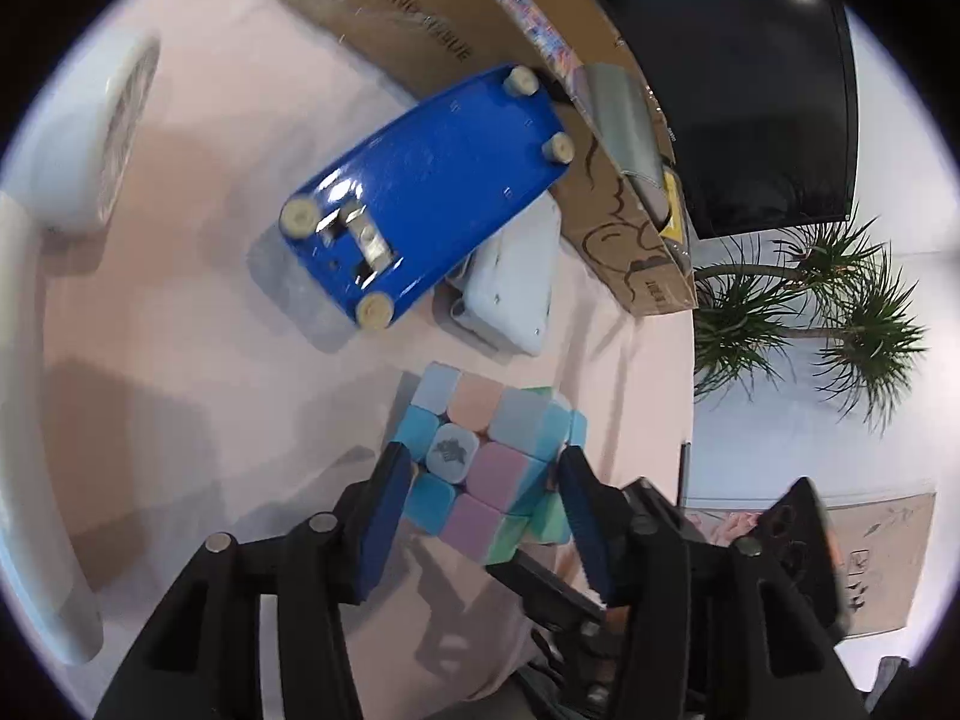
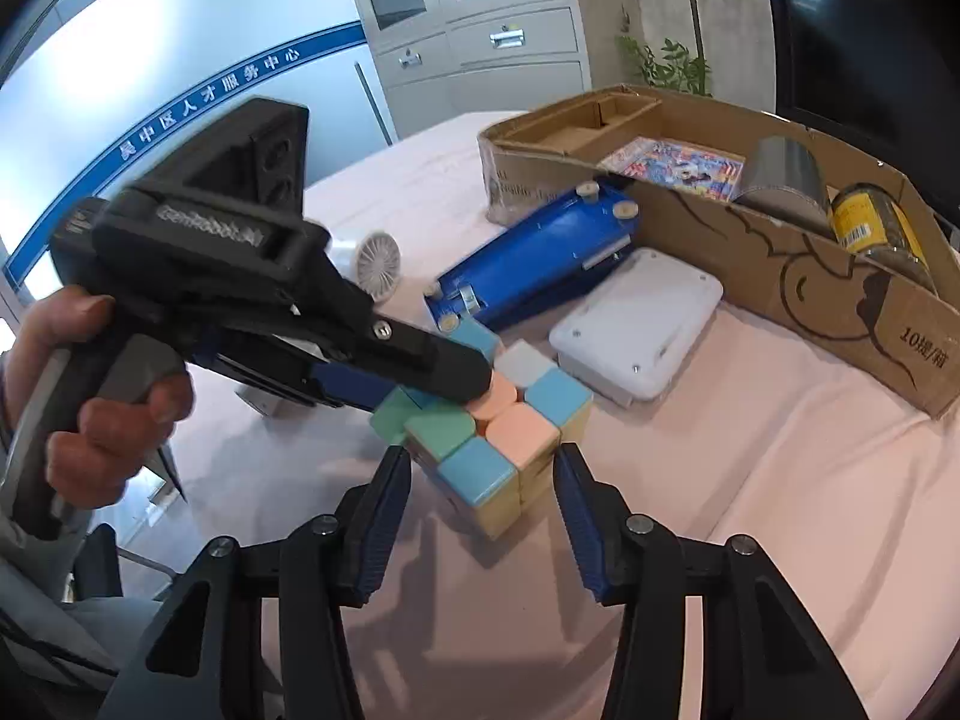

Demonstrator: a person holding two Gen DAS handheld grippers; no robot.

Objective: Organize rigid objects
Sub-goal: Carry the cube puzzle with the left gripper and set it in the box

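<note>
A pastel puzzle cube (image 1: 486,468) (image 2: 498,438) sits on the pink tablecloth. My left gripper (image 1: 483,501) has its fingers on both sides of the cube, touching its left and right faces; in the right wrist view it comes in from the left over the cube's top (image 2: 456,372). My right gripper (image 2: 483,486) is open, its fingers flanking the cube's near corner with small gaps. A blue device (image 1: 420,192) (image 2: 534,258) lies upside down beside a white box (image 1: 516,282) (image 2: 636,324).
An open cardboard box (image 2: 810,252) (image 1: 600,180) at the back right holds a colourful book (image 2: 678,165), a grey roll (image 2: 780,174) and a yellow-labelled jar (image 2: 876,228). A small white fan (image 2: 375,261) (image 1: 96,138) stands at the left. A person's hand (image 2: 102,414) holds the left gripper.
</note>
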